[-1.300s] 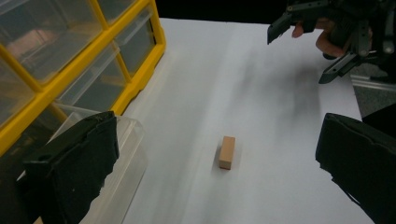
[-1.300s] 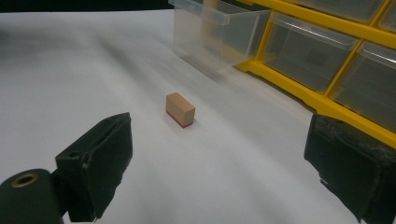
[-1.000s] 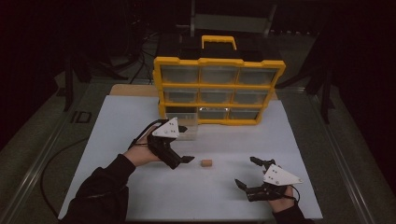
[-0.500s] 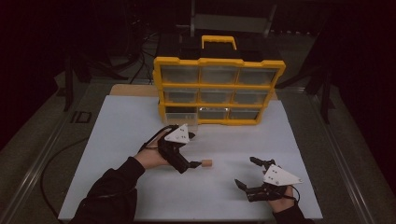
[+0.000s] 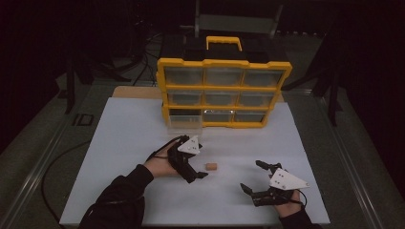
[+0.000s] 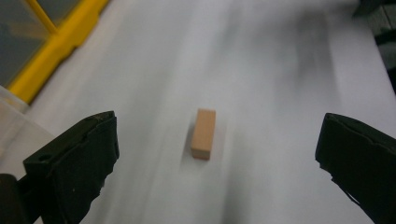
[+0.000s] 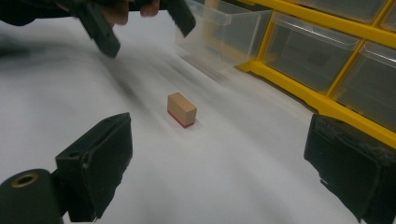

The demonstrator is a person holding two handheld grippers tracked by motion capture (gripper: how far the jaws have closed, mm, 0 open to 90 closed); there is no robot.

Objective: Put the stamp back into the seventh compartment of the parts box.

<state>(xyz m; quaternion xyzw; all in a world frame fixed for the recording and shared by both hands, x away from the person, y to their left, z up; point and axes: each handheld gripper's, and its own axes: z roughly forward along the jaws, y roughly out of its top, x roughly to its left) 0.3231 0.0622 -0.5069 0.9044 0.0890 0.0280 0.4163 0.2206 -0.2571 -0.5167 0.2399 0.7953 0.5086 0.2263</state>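
Observation:
A small tan block (image 5: 210, 166) with a reddish underside lies on the white tabletop (image 5: 124, 143). My left gripper (image 5: 201, 161) is open just left of it, jaws spread toward it without touching. In the left gripper view the block (image 6: 204, 134) lies a short way ahead, between the wide-apart fingers (image 6: 74, 161). My right gripper (image 5: 251, 175) rests open at the front right, pointing at the block from the other side. In the right gripper view the block (image 7: 182, 108) sits beyond the open jaws, with the left gripper (image 7: 135, 18) behind it.
A yellow drawer organizer (image 5: 224, 62) with a black handle stands at the back of the table. Its bottom-left clear drawer (image 5: 184, 121) is pulled out toward me, also seen as the clear drawer (image 7: 224, 28). The table's front edge is close to both hands.
My left gripper has moved right and toward me, closing in on the block. The right gripper and the block have stayed put.

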